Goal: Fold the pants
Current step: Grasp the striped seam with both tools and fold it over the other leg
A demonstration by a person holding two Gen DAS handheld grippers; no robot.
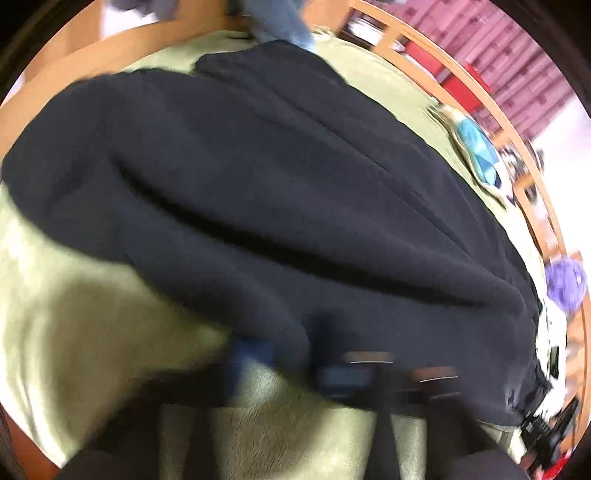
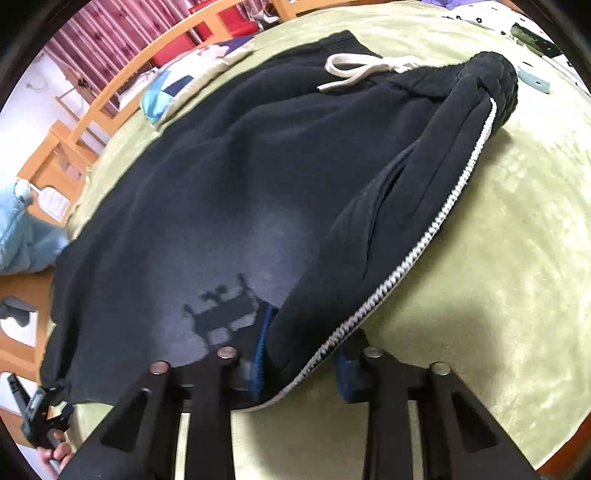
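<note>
Black fleece pants [image 2: 229, 177] with a white side stripe [image 2: 436, 221] and white drawstring [image 2: 354, 72] lie spread on a green blanket [image 2: 498, 258]. My right gripper [image 2: 303, 365] is open, its blue pads [image 2: 260, 354] on either side of the pants' striped side edge. In the blurred left wrist view the pants [image 1: 258, 184] fill the frame. My left gripper [image 1: 295, 369] sits at the pants' near edge; its blue pads [image 1: 253, 354] straddle a fold of cloth, and blur hides how far apart they stand.
A wooden bed rail [image 2: 110, 96] curves along the far side, with red boxes [image 2: 236, 18] and a striped pink wall behind. A patchwork cushion [image 2: 177, 85] lies by the pants. Light blue cloth [image 2: 22, 236] and a purple item [image 1: 565, 280] lie at the edges.
</note>
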